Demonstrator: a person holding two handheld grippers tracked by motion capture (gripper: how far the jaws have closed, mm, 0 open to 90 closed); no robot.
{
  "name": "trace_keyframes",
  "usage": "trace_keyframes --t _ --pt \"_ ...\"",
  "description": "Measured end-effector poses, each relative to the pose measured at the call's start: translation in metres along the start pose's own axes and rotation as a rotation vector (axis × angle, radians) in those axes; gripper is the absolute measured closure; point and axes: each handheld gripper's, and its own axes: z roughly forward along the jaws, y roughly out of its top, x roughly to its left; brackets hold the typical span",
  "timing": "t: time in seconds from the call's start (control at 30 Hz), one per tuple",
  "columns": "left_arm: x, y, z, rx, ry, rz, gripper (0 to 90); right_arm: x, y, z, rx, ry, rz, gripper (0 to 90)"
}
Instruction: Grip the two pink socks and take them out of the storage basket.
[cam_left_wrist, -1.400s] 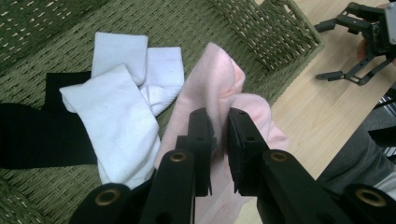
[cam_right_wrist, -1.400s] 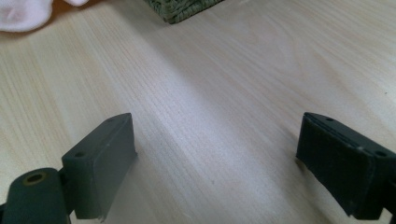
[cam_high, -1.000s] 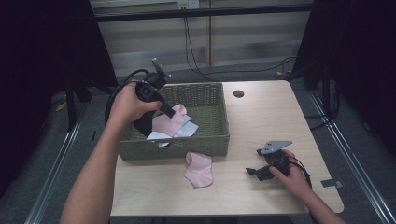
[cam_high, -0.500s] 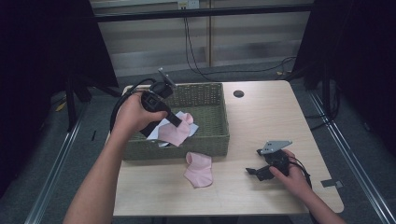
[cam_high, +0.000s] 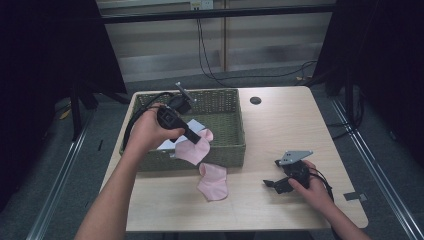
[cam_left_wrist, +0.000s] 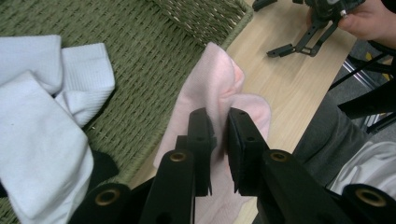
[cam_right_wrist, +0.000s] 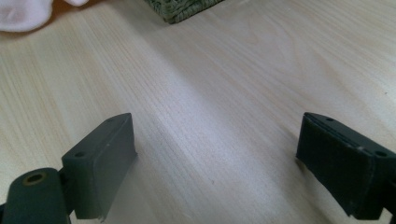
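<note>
Pink sock (cam_left_wrist: 219, 88) in raised left tool (cam_left_wrist: 222, 135)

White socks (cam_left_wrist: 42, 121) lie in the green woven basket (cam_high: 225, 112) (at the counter's (cam_high: 280, 120) left end), a second pink sock (cam_high: 213, 181) before it.

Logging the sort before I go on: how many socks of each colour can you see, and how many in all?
Pink fabric socks: 2, one held by the left gripper over the green woven basket rim, one on the wooden table.
White fabric socks in the basket: 2.
Total: 4.
</note>
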Motion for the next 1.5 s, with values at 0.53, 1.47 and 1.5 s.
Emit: trace_keyframes --t 0.53,1.47,1.5 --pt "-0.014 -0.018 0.03 -0.01 -0.014 0.036 79.6 0.0 0.0 0.0 0.004 0.002 0.001 10.7" --pt "-0.013 -0.062 0.065 -0.071 0.041 0.067 51.6 0.0 0.0 0.001 0.0 0.005 -0.001 10.7" --pt "-0.012 -0.065 0.066 -0.071 0.041 0.063 51.5 0.0 0.0 0.001 0.0 0.004 -0.001 10.7"
